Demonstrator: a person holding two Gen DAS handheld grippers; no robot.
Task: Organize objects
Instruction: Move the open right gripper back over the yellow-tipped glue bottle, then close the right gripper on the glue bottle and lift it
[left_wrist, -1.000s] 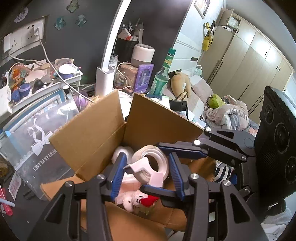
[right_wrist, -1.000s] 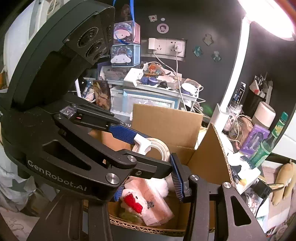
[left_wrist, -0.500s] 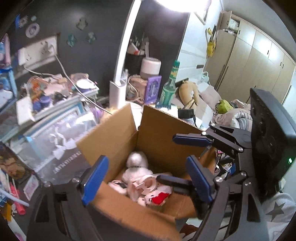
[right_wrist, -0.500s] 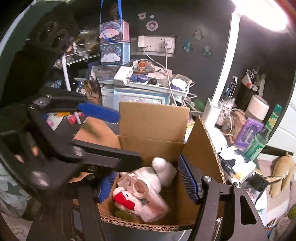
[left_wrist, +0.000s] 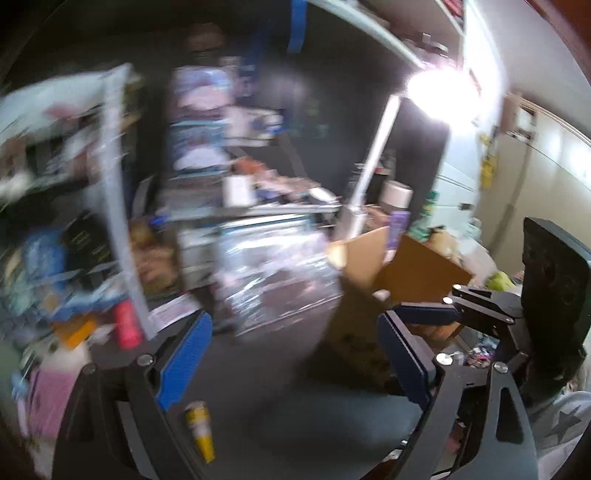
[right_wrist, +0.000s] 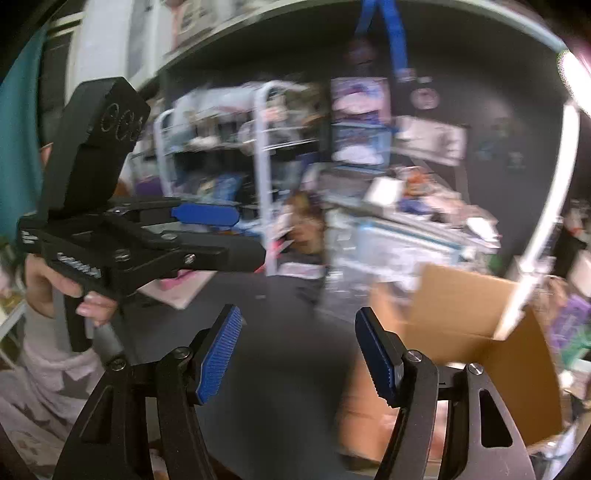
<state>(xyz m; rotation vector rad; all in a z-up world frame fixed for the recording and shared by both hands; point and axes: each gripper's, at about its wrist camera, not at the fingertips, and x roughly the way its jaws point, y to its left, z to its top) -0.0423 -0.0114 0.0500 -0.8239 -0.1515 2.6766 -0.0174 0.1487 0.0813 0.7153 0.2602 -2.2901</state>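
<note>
Left gripper (left_wrist: 291, 350) was empty, jaws opening wide over bare dark tabletop (left_wrist: 280, 398) at lower centre. Right gripper (right_wrist: 299, 354) stood part-open, also empty. Cardboard box (right_wrist: 461, 306) sat lower right, apparently the collection point. Both grippers seemed directed toward the remaining clutter.

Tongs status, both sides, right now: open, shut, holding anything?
Left tongs: opening, nothing between the pads.
Right tongs: open, nothing held.
</note>
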